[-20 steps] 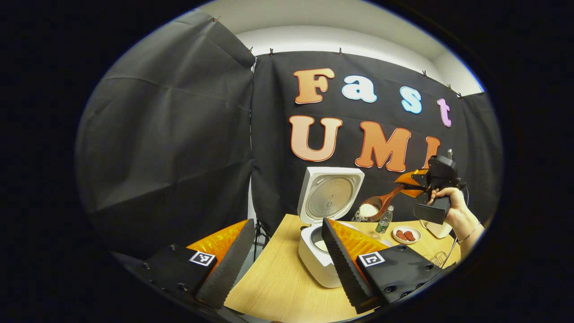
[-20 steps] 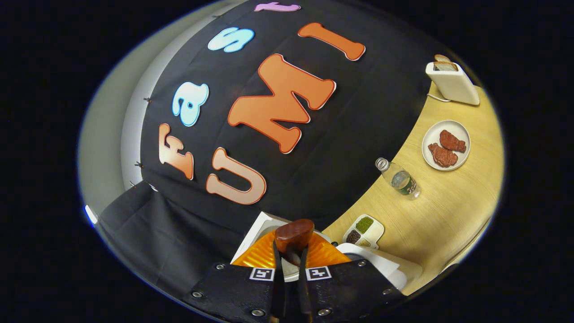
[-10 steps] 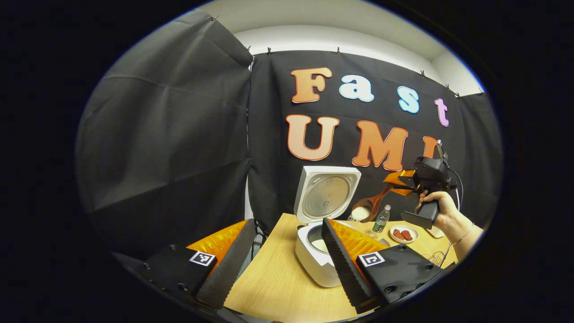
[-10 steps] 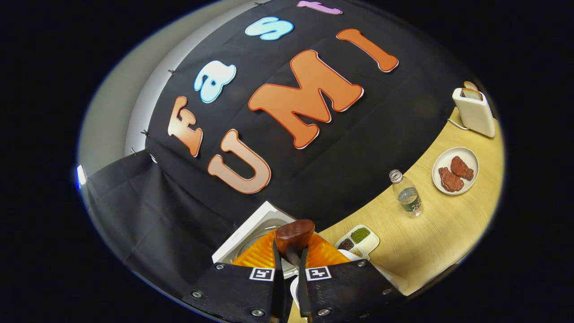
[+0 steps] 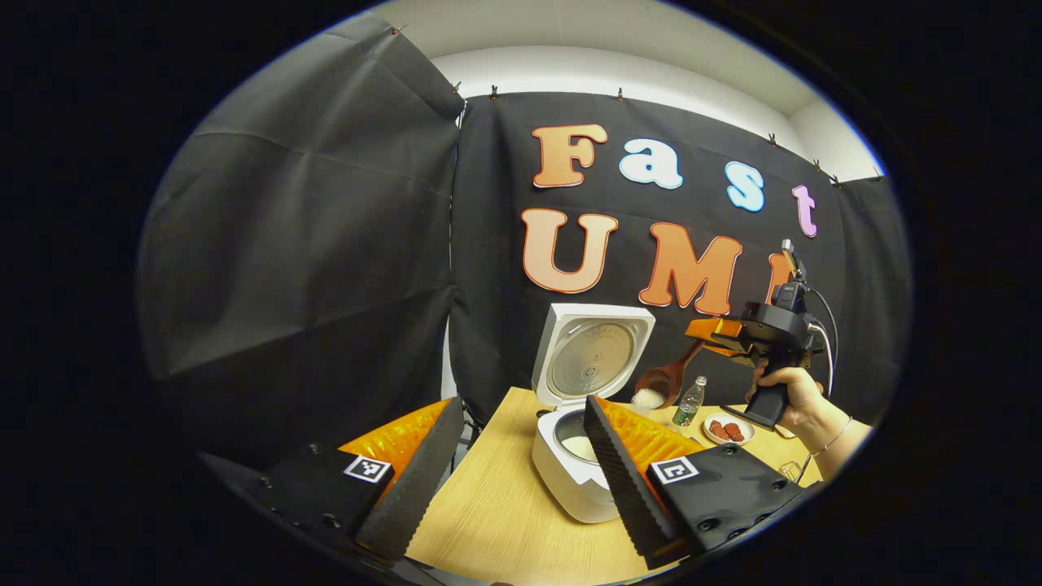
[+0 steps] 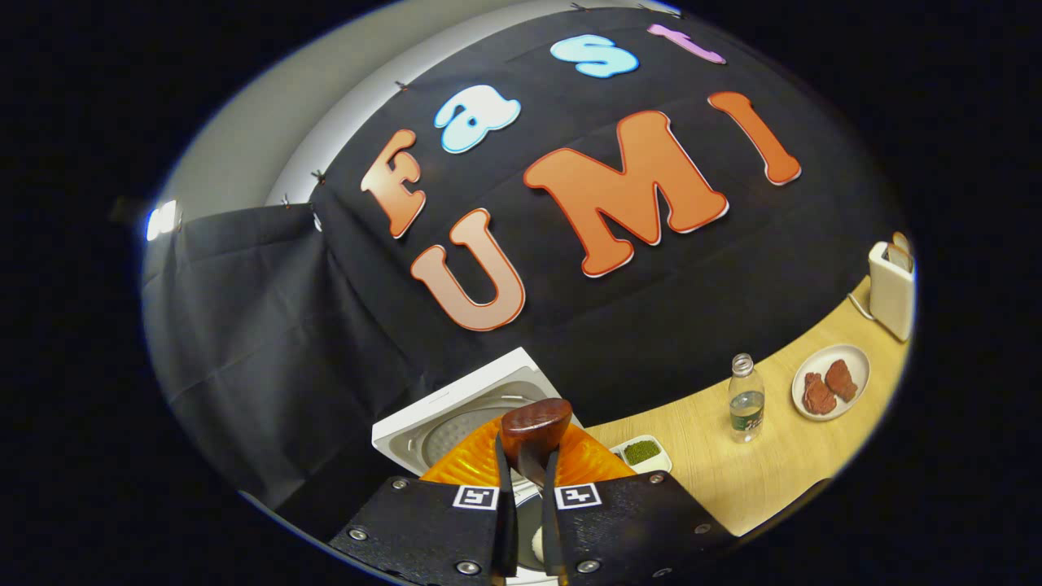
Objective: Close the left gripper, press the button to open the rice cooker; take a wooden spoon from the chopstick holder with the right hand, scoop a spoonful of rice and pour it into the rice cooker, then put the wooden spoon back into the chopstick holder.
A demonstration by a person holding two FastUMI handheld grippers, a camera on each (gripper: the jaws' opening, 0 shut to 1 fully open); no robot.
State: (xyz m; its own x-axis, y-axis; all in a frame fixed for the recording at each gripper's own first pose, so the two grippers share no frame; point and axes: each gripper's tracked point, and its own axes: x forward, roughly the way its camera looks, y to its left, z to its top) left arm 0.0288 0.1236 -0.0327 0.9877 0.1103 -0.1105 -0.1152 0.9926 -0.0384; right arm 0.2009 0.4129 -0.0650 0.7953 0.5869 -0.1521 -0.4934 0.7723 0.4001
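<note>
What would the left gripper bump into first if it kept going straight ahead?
Probably the open rice cooker: it sits on the table just ahead of the left gripper, beside one finger. Depth is hard to judge, so it might slip past toward the cloth wall.

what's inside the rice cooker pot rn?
In the left gripper view the rice cooker stands lid up, with a white patch, likely rice, on the inner pot's floor. The left gripper's finger covers the pot's right side, so how much is unclear.

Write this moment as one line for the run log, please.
stage: carrying rice to cooker | right gripper: shut on wooden spoon, rice in bowl | rice cooker: lid open | left gripper: open, idle
</note>
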